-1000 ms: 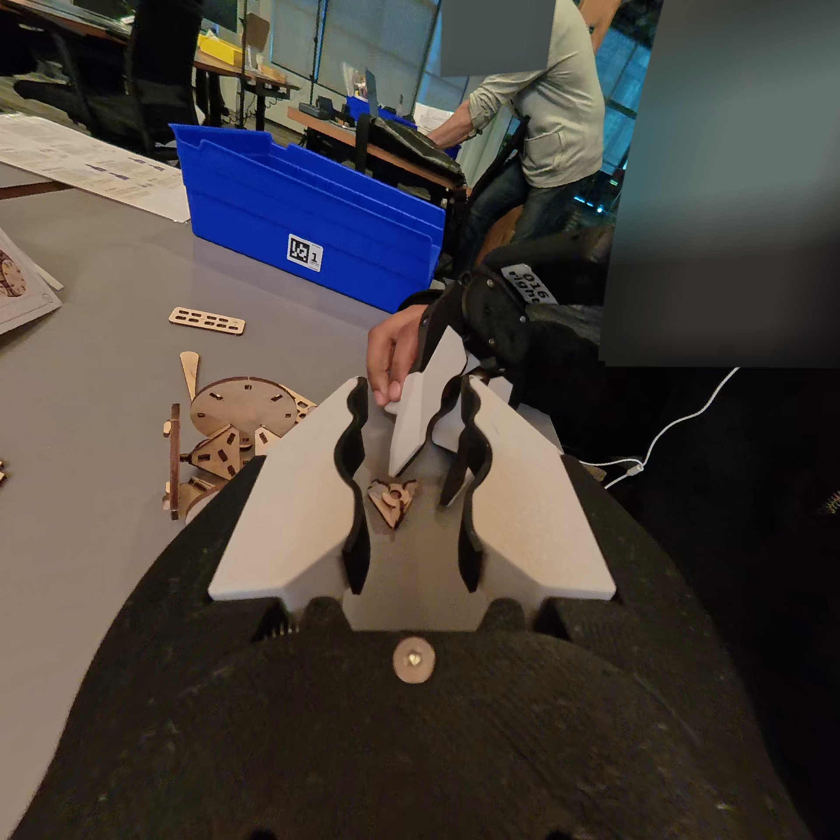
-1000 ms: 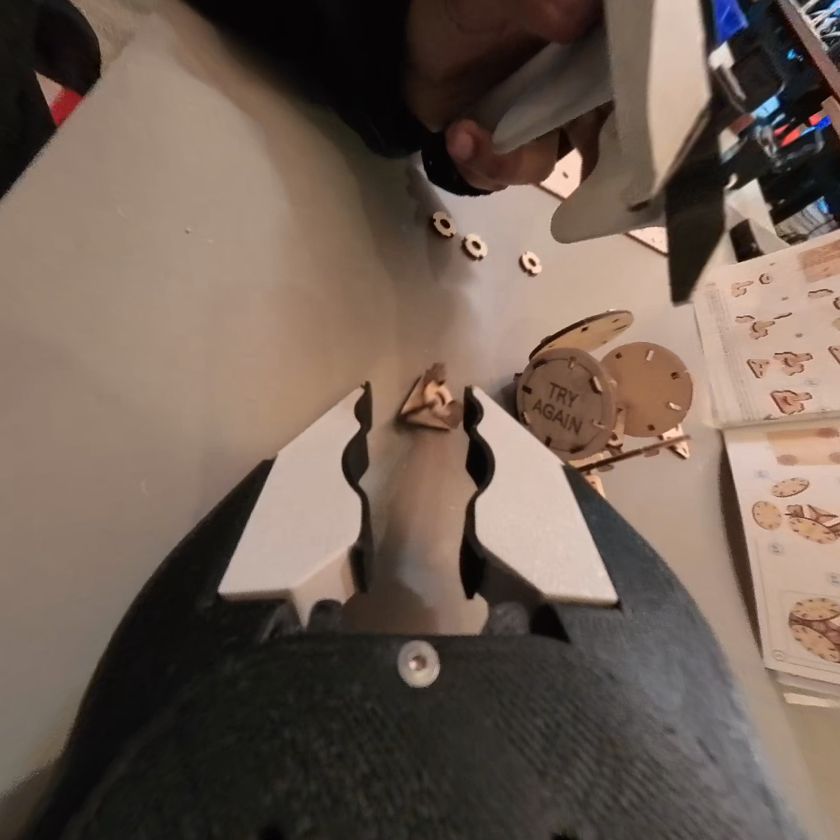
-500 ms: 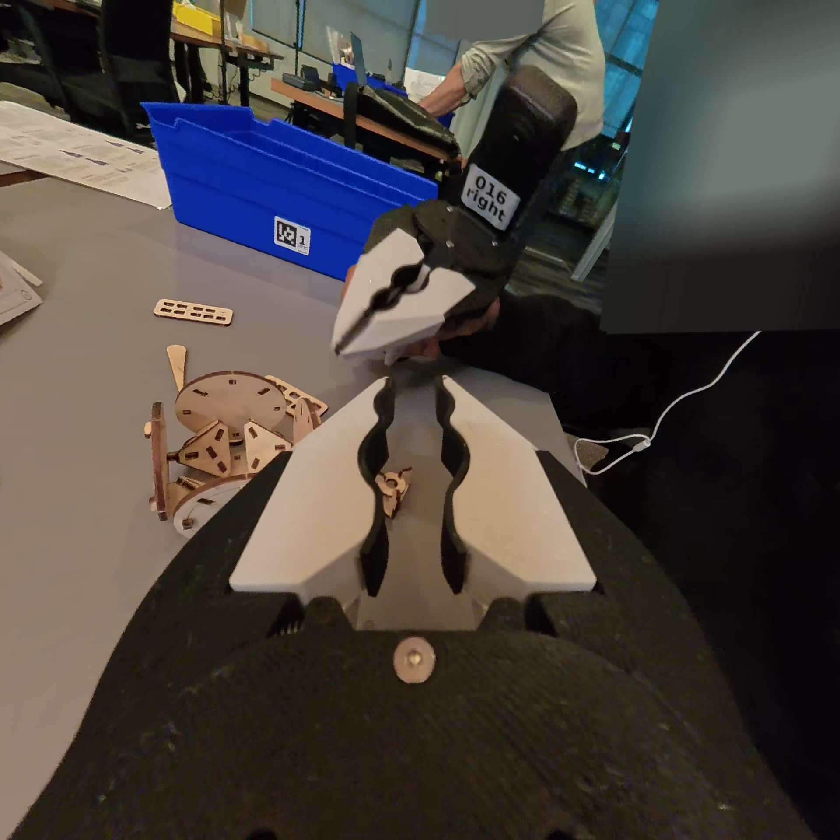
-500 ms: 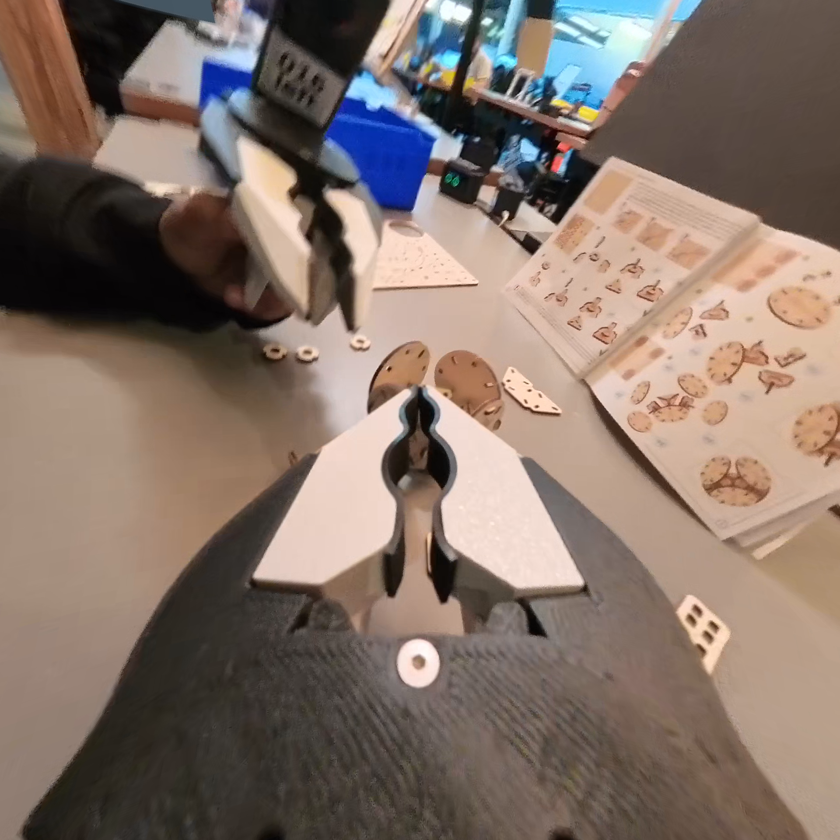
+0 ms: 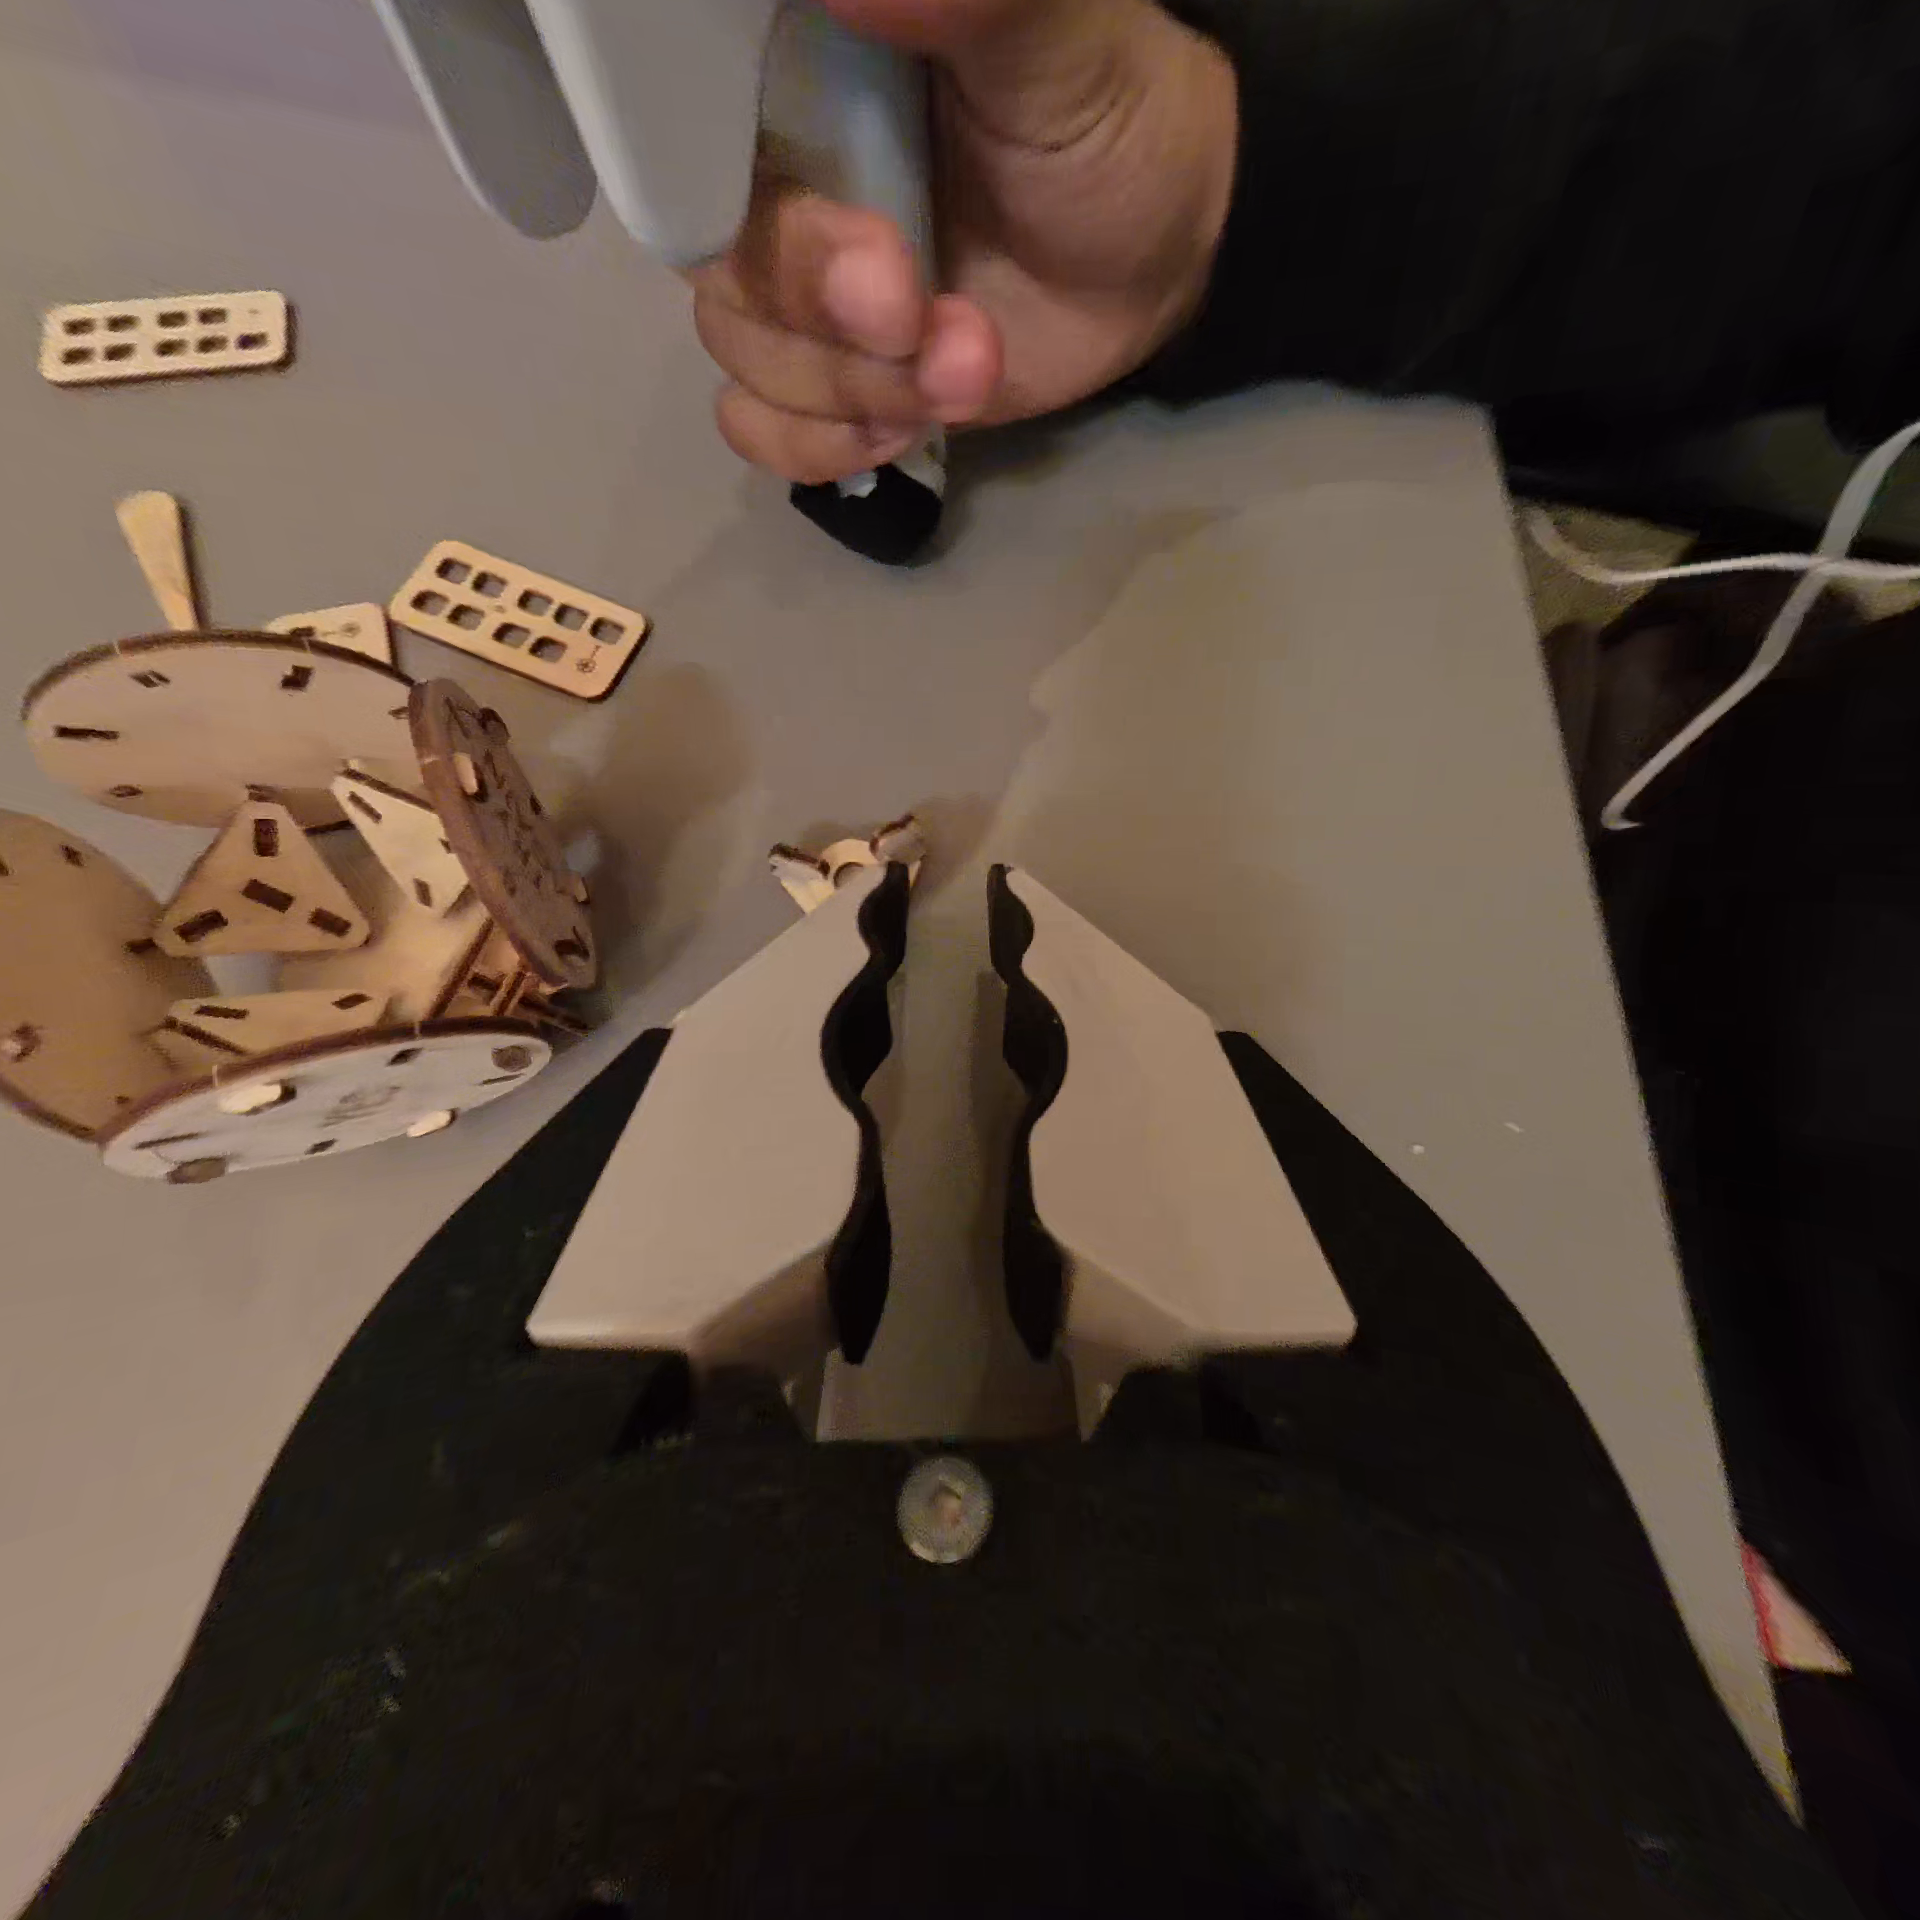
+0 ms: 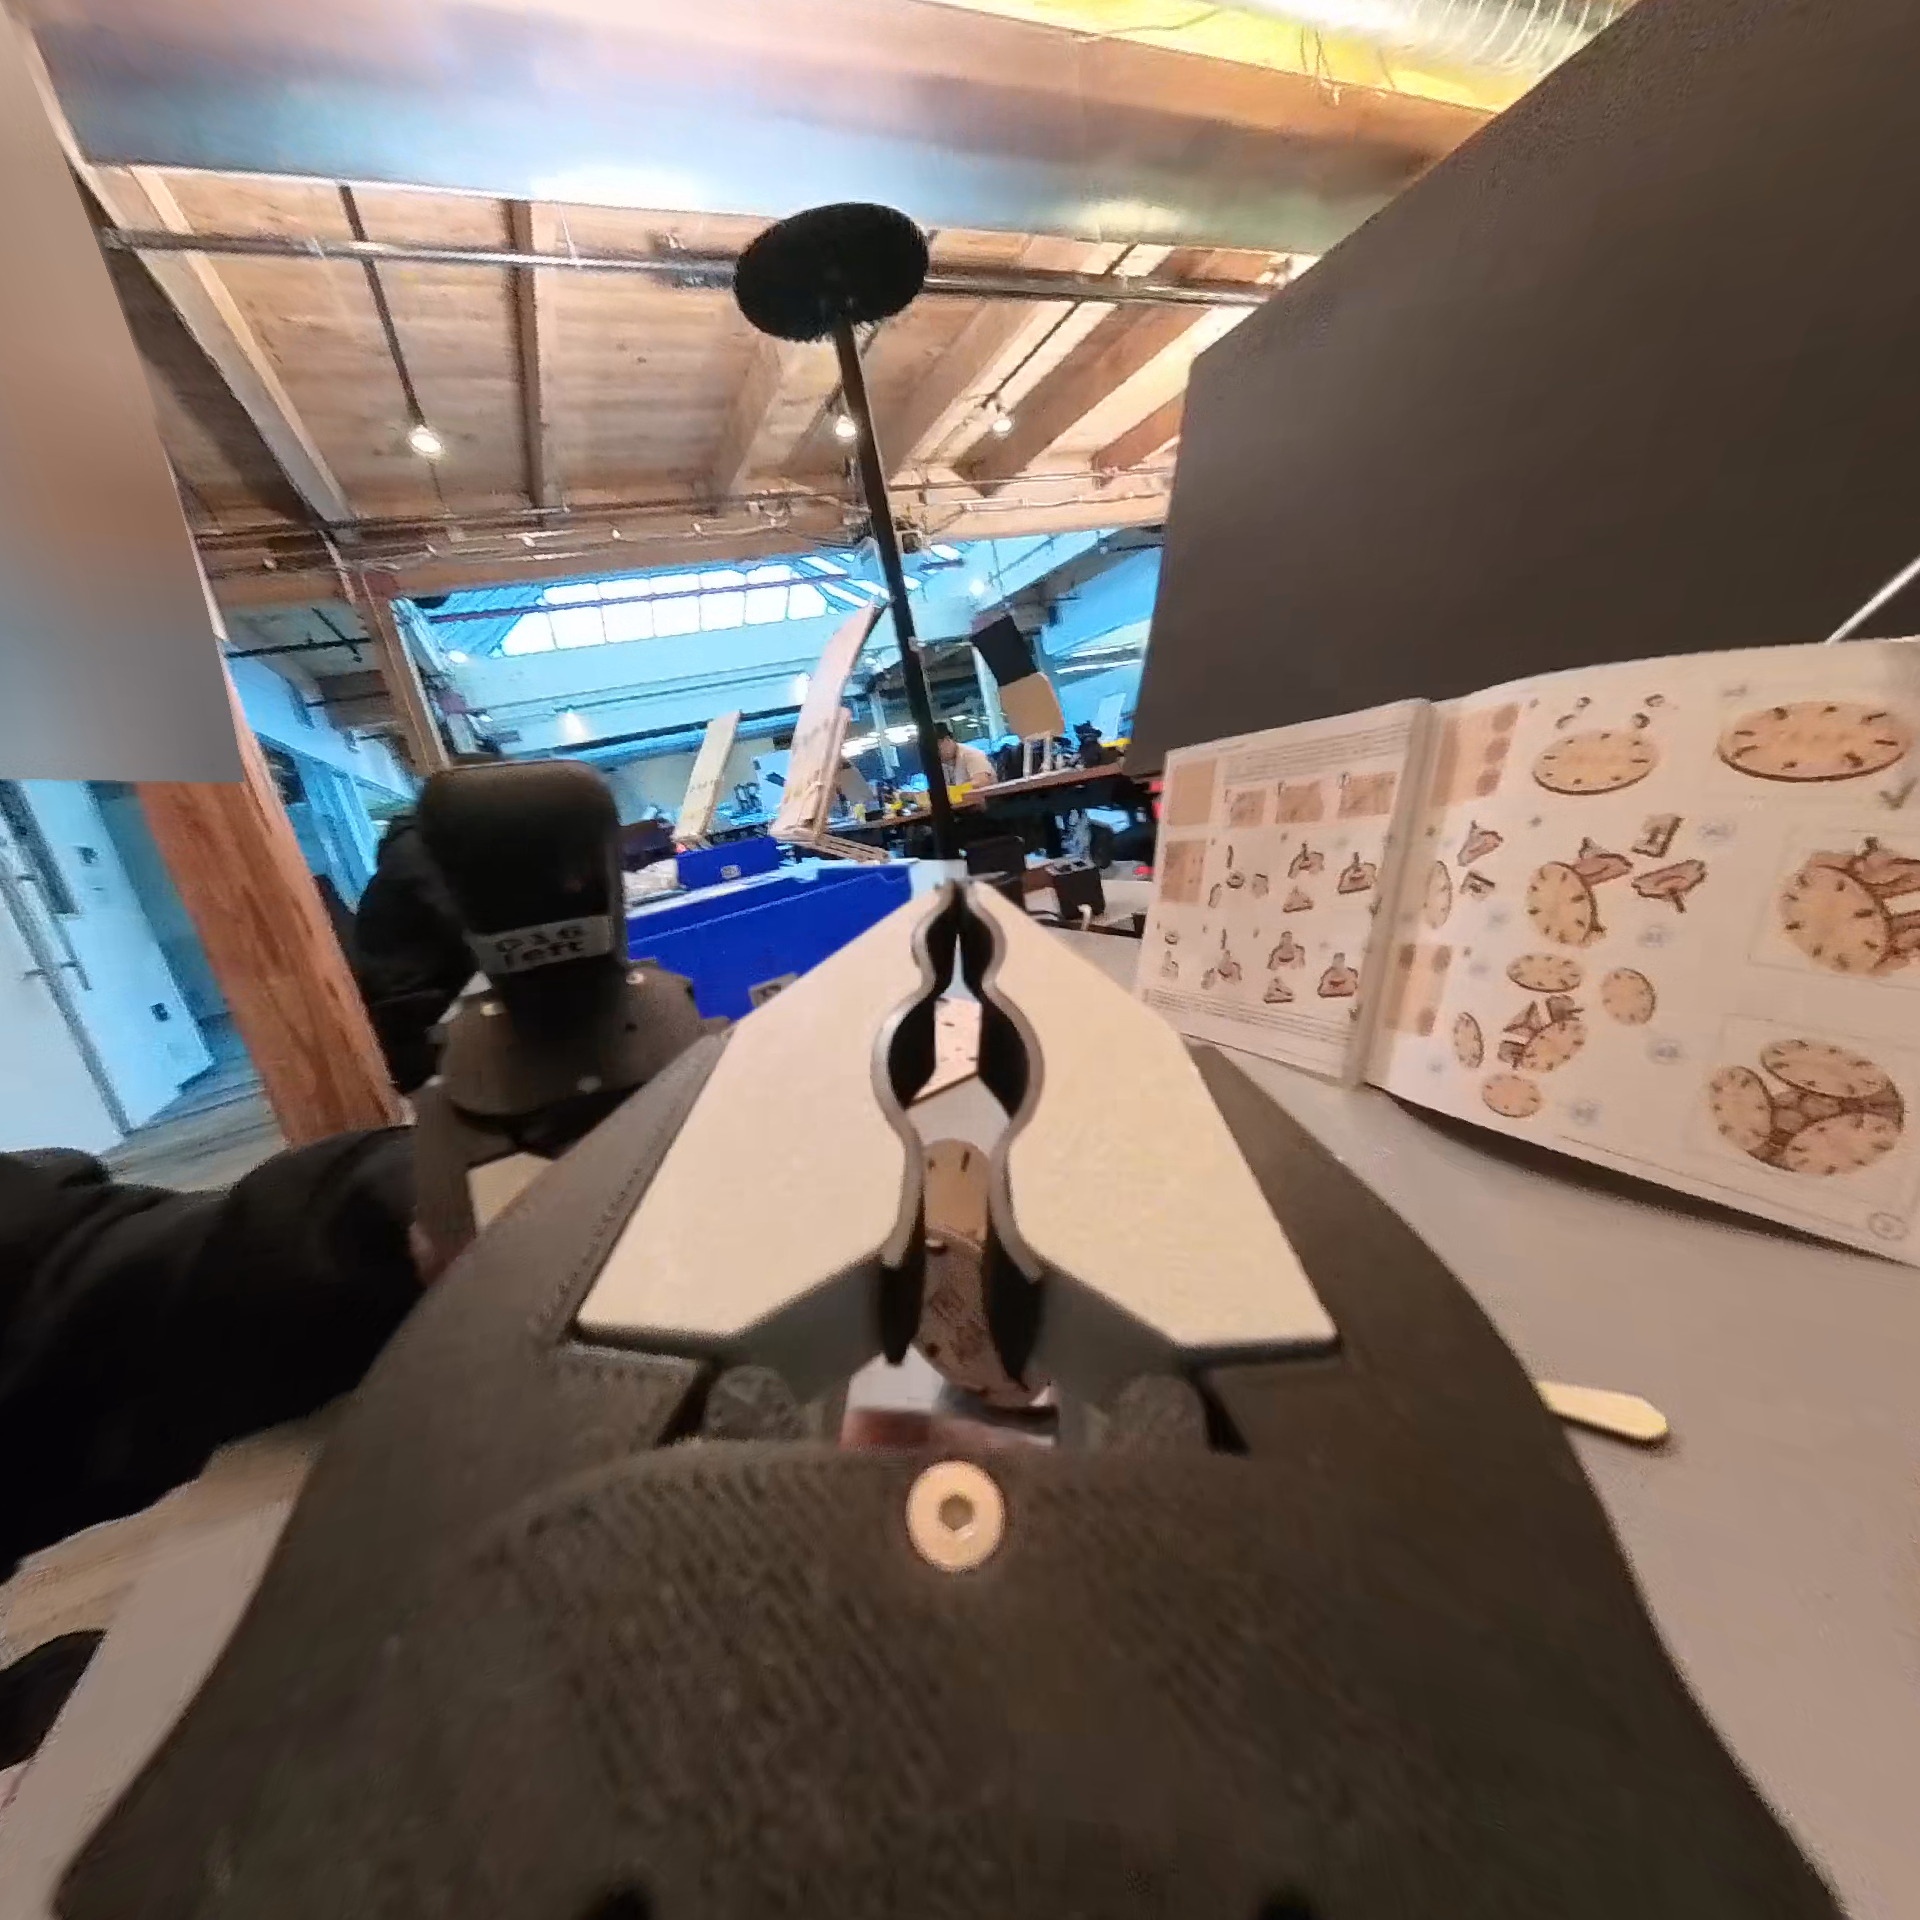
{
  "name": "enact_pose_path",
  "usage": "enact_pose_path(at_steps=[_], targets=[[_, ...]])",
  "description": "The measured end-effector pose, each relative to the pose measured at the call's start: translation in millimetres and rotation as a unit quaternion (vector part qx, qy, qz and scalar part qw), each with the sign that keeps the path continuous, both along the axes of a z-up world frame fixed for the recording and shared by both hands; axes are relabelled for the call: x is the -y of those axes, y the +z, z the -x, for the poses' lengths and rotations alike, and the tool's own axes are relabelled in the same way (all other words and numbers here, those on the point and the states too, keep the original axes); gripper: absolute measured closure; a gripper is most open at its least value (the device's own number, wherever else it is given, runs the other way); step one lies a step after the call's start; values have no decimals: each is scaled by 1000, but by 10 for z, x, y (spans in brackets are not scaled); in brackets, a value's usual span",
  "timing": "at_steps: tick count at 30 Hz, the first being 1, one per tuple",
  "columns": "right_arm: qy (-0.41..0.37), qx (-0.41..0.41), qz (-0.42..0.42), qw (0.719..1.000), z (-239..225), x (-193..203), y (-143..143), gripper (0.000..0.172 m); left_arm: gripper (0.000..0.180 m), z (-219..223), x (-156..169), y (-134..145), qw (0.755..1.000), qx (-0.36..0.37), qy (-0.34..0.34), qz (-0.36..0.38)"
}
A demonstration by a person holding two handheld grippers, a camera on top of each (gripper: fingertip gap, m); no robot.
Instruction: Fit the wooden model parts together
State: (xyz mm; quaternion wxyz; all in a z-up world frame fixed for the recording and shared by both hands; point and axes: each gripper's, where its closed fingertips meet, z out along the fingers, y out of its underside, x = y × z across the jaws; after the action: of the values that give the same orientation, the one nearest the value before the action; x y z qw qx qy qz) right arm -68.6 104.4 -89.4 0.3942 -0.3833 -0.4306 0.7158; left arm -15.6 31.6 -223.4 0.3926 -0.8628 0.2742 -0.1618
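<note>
A small wooden piece (image 5: 831,871) is lying on the grey table (image 5: 1299,727), apparently touching the outside of the left gripper's (image 5: 943,883) left fingertip (jaws slightly apart, bare), while the right gripper (image 6: 961,891) is hovering, tips together.

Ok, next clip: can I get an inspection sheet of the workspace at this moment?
Surface: grey table.
Pieces: partly built wooden assembly of slotted discs and triangular plates; small wooden piece lying at the left gripper's fingertip.
Clutter: slotted wooden strips, a wooden stick, an open booklet.
Grippers: left gripper narrowly open, nothing between its fingers; right gripper shut, tips meeting, held in a hand.
Cables: white cable beyond the table's right edge.
Surroundings: blue bin, dark panel, wood-beamed ceiling.
</note>
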Motion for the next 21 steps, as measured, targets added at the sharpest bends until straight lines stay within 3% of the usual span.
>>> enact_pose_path(at_steps=[4, 12, 17, 21], targets=[[-37, -19, -10, 999, -54, 97, 56, 172, 170, 96, -73, -22, 994, -99, 27, -43], [-113, -64, 36, 991, -250, -23, 215, 172, 164, 163, -19, -124, 997, -70, 28, -11], [-122, -49, 55, 990, -233, -184, 159, 172, 180, 147, -28, -139, 999, -25, 36, 10], [-131, -56, 52, 988, -267, -254, 181, 172, 180, 11, -39, 109, 995, 96, 29, 4]])
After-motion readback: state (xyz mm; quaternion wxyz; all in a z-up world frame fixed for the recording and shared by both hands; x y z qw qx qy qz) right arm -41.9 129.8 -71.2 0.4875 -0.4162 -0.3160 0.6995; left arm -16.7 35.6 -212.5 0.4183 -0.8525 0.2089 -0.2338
